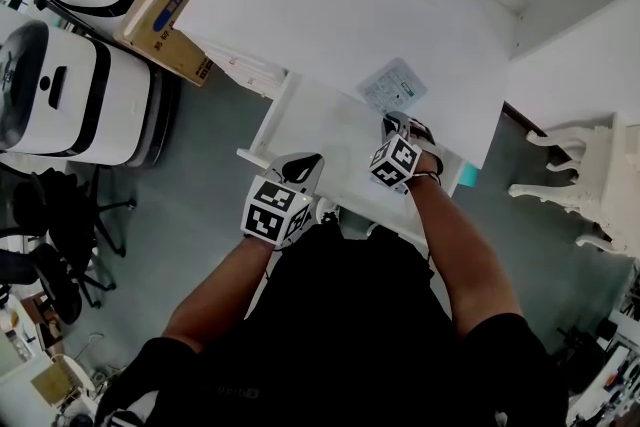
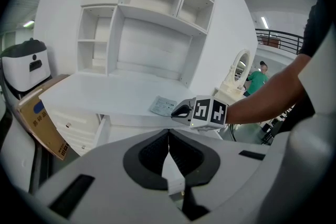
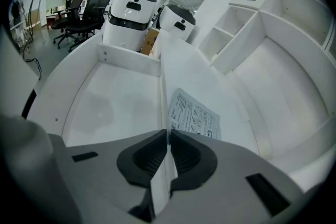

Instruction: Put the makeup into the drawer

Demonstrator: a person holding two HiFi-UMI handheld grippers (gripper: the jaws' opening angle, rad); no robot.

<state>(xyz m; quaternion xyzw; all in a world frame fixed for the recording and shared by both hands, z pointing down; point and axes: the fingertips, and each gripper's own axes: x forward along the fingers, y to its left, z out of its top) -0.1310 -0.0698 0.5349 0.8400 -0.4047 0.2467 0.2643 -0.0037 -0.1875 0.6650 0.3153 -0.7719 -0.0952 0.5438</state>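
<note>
My right claw point(image 1: 389, 125) looks pinched shut on the near corner of the makeup packet point(image 1: 393, 85), flat on the desktop point(image 1: 330, 25), with the open drawer point(image 1: 330, 133) just to its left; my left claw point(image 1: 303, 163) is closed, empty.

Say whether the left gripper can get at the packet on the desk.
Probably not cleanly: the right gripper sits in the way, jaws closed on the near corner of the packet; the left gripper is further back.
</note>
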